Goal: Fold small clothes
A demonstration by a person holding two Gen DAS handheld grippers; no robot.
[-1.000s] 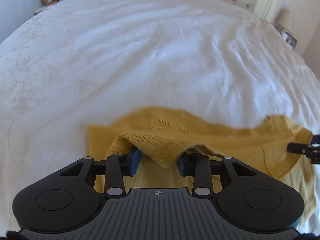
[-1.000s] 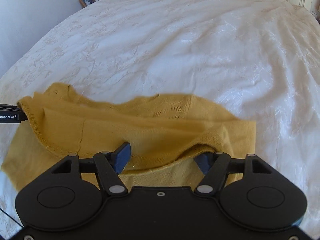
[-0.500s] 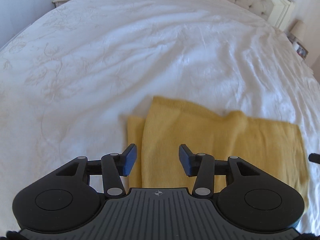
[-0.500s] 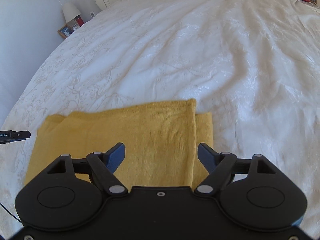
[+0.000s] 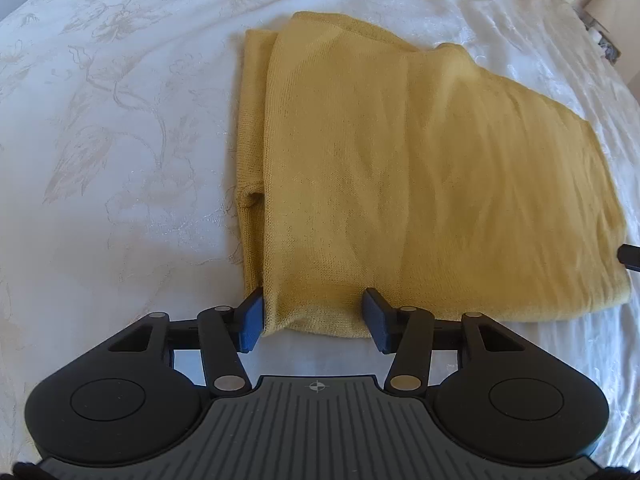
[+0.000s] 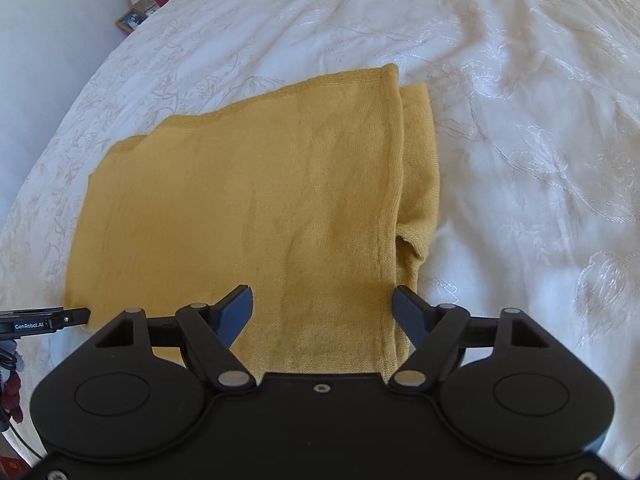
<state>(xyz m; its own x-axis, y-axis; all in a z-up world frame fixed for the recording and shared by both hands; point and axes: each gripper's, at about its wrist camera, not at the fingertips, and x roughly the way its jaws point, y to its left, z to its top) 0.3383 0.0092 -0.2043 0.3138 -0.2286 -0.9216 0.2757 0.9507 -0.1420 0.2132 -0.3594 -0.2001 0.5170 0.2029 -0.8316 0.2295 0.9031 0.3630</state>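
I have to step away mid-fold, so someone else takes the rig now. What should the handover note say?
Left tool: open, its blue pads either side of the near left corner of the yellow sweater; gripping nothing.
Right tool: open, poised over the sweater's near right edge; gripping nothing.
The sweater lies flat on the white bedspread, folded into a rough rectangle, with a lower layer showing along one side.
Done: one fold laid down and released.
Left: probably one more fold to make it smaller and square up the uneven layers; regrasp first.
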